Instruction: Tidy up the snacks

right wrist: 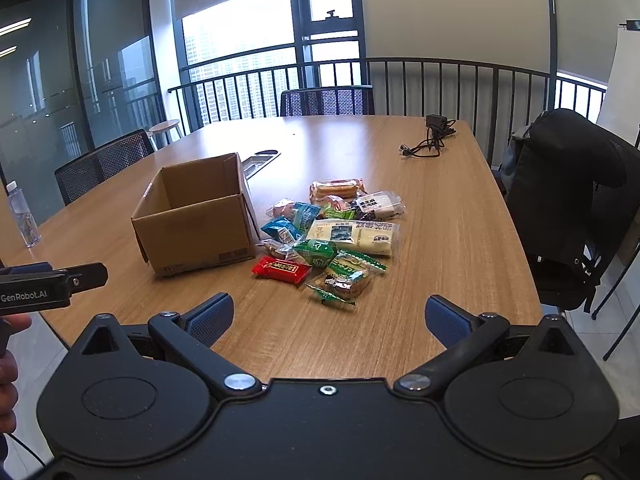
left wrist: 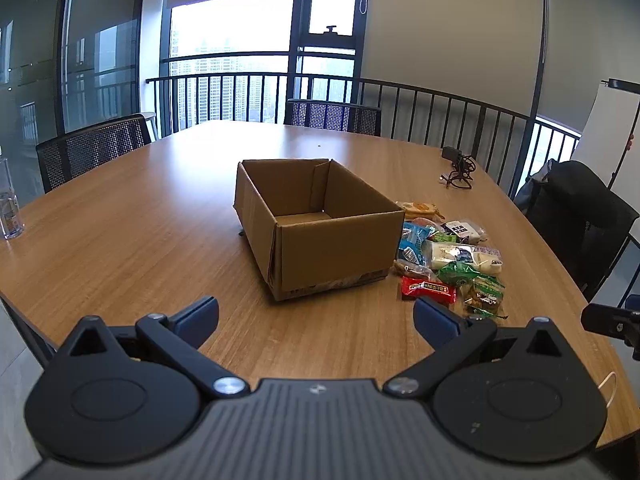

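Note:
An open, empty cardboard box stands on the wooden table; it also shows in the right wrist view. A pile of wrapped snacks lies just right of it, also in the left wrist view: a red packet nearest, green packets, blue packets, a long white packet. My left gripper is open and empty, hovering near the table's front edge before the box. My right gripper is open and empty, in front of the snacks.
A black cable and charger lie far right on the table. A water bottle stands at the left edge. Mesh chairs surround the table; one with a black jacket is at right. A railing and window are behind.

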